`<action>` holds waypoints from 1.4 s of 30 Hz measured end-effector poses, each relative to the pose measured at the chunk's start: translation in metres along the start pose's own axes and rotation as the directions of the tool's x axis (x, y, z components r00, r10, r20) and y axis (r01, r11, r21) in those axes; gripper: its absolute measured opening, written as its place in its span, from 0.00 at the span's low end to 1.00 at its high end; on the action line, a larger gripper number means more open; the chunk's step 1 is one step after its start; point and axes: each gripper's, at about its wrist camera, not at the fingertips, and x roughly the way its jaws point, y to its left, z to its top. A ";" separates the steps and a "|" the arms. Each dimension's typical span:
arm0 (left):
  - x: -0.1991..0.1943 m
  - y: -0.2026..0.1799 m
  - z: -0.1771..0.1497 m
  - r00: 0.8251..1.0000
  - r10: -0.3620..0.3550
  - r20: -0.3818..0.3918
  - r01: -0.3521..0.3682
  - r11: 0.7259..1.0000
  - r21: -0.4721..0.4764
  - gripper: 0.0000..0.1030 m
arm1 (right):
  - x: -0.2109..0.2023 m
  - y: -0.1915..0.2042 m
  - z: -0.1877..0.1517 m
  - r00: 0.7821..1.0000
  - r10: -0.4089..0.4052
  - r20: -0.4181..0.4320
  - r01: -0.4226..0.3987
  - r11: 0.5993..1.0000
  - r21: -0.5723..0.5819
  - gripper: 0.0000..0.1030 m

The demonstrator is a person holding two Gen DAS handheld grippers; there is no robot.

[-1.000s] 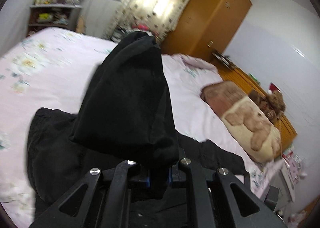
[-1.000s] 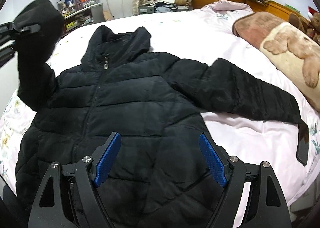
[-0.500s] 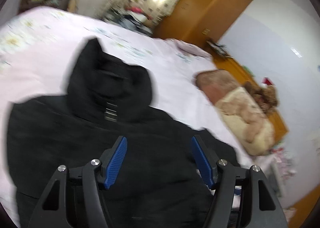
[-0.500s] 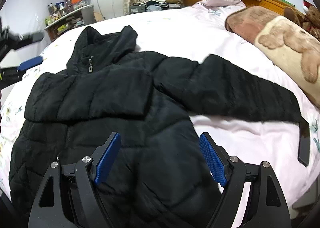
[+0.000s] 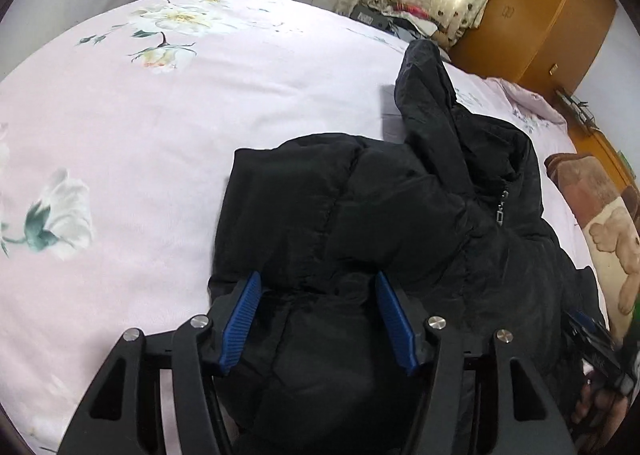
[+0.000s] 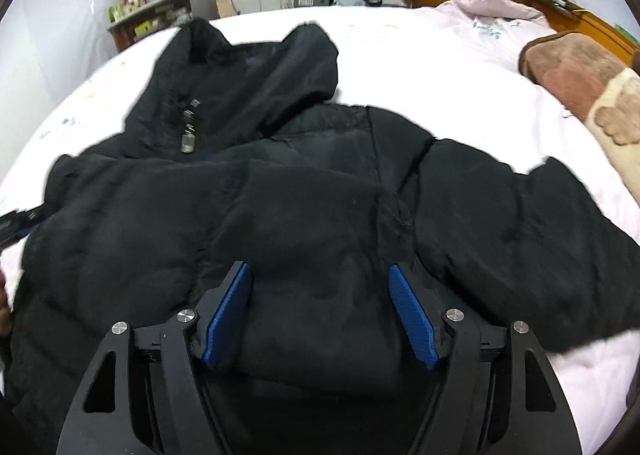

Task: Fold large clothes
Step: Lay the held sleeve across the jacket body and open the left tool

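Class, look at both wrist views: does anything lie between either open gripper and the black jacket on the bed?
Nothing visible does. The left gripper and right gripper both sit directly over the black jacket, with only its fabric between their pads.

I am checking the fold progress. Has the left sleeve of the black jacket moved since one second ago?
Yes. The left sleeve, earlier held up beside the shelf, now lies folded across the jacket chest, below the zipper pull.

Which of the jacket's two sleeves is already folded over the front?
The left sleeve, on the zipper pull's side, lies across the jacket. The right sleeve stretches outward over the pink bedsheet.
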 end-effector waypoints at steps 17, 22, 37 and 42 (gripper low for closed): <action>0.022 -0.009 0.049 0.998 0.059 0.016 -0.060 0.991 0.117 0.61 | -0.002 -0.014 0.040 0.998 0.037 0.051 -0.039 0.998 0.046 0.68; 0.034 -0.008 0.041 0.996 0.083 0.035 -0.088 0.985 0.147 0.63 | 0.050 -0.026 0.023 0.996 0.059 -0.062 -0.056 0.997 0.051 0.65; -0.005 -0.022 -0.005 0.998 0.041 -0.047 -0.035 0.992 0.125 0.56 | 0.005 -0.029 -0.023 0.995 0.067 -0.072 -0.063 0.996 0.061 0.62; -0.040 -0.044 -0.002 1.000 0.002 -0.031 0.002 0.991 0.135 0.56 | -0.026 -0.029 -0.019 0.997 0.057 -0.050 -0.053 0.996 0.069 0.62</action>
